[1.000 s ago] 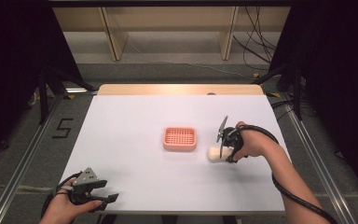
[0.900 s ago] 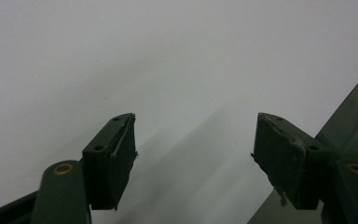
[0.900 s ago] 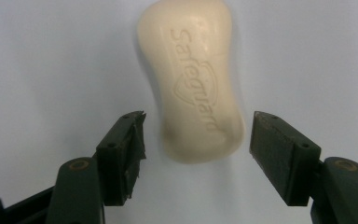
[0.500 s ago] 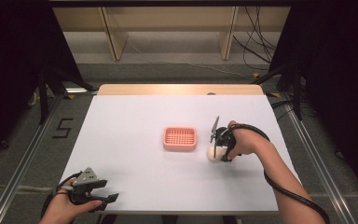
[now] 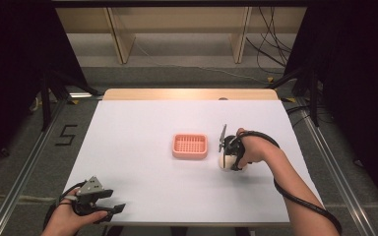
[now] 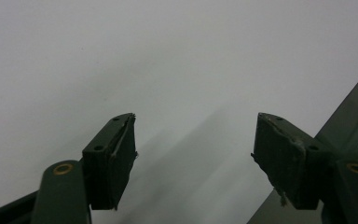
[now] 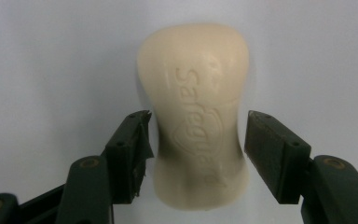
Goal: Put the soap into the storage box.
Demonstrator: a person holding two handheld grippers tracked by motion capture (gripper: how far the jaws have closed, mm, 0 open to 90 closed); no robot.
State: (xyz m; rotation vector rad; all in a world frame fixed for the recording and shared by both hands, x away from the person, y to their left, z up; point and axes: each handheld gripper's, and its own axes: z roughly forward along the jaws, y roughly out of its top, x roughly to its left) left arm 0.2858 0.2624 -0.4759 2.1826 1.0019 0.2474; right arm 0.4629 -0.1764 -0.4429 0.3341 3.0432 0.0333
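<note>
Right gripper (image 7: 196, 140) half open, jaws just been closing around soap bar (image 7: 198, 112); small gaps both sides, pads not pressing yet. Soap flat on white table (image 5: 138, 128), just right of pink tray (image 5: 190, 146). Left gripper (image 6: 193, 154) wide open, holding nothing, near table's front left corner.

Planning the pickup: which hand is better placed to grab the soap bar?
Right. The right gripper already straddles the soap bar, beside the pink soap dish; the left gripper sits at the table's near-left corner.
</note>
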